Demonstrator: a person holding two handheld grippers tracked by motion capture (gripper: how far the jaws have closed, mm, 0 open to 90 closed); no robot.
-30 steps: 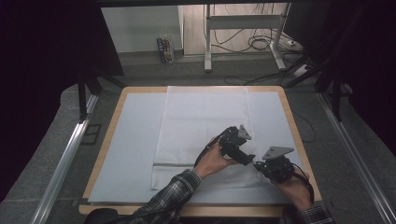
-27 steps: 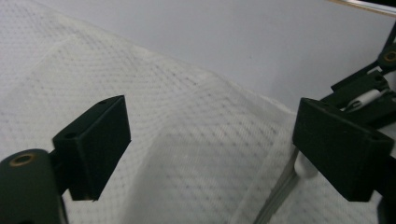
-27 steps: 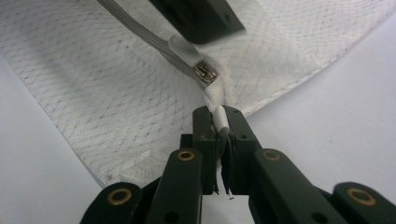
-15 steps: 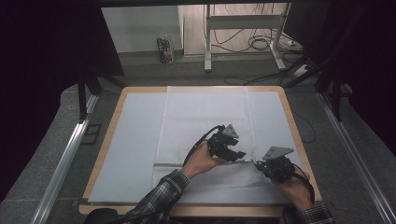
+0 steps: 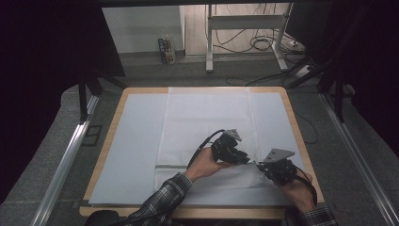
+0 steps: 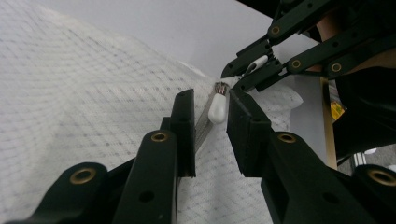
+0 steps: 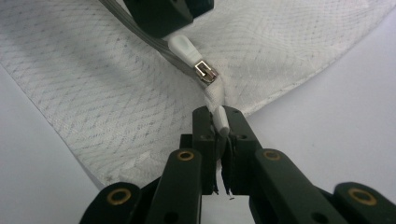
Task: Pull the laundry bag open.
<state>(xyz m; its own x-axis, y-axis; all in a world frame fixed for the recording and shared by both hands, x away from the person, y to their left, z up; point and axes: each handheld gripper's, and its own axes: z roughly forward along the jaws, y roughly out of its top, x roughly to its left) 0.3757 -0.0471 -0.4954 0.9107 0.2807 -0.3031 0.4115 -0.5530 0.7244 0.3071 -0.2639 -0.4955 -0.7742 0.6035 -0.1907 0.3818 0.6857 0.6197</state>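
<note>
We find a white mesh bag (image 5: 207, 136) lying flat on the table (image 5: 113, 141), its zipper end near the front right corner. Our right gripper (image 7: 218, 122) is clamped tight on a fold of bag fabric and a small white tab (image 7: 222, 122). Our left gripper (image 6: 210, 109) has just been closing; the white zipper pull (image 6: 217, 106) lies between its jaws, against one pad, a gap remaining at the other.
</note>
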